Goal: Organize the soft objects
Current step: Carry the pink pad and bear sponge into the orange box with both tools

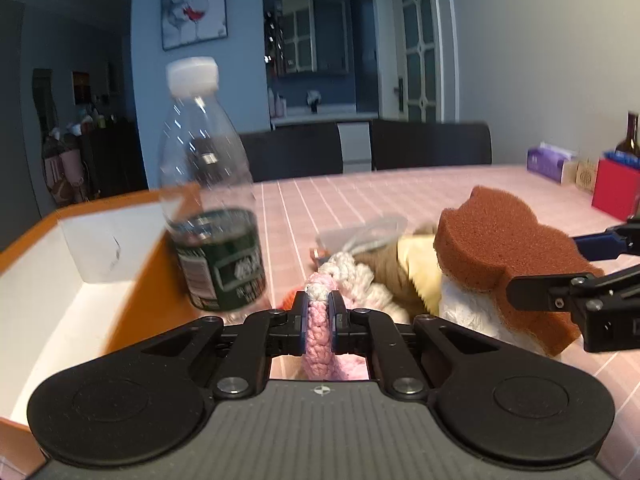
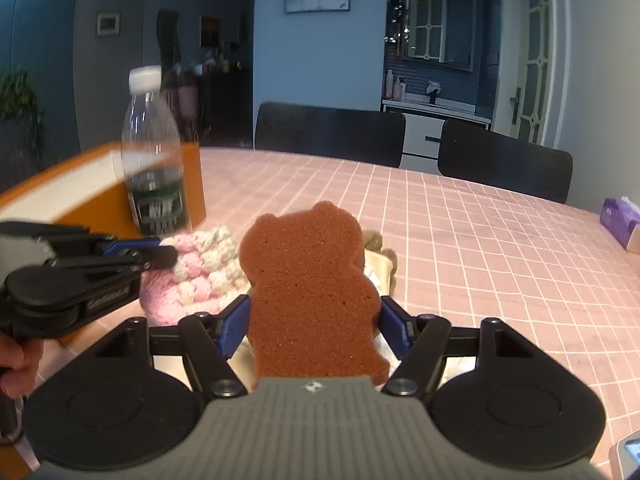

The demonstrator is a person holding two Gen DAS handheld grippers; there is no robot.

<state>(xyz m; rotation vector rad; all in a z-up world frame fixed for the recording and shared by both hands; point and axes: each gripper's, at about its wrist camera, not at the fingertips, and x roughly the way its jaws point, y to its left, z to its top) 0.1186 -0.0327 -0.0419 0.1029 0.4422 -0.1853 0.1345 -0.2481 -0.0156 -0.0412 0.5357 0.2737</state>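
Left tool (image 1: 319,308) is clenched on the pink knitted piece (image 1: 318,330) at bottom center; right tool (image 2: 314,320) grips the brown sponge (image 2: 312,280) mid-frame.

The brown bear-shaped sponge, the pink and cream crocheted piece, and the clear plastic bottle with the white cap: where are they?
Brown bear-shaped sponge (image 2: 312,280): right wrist view, middle of its face.
Pink and cream crocheted piece (image 1: 318,326): left wrist view, pink edge.
Clear plastic bottle with the white cap (image 1: 222,258): left wrist view, green label.
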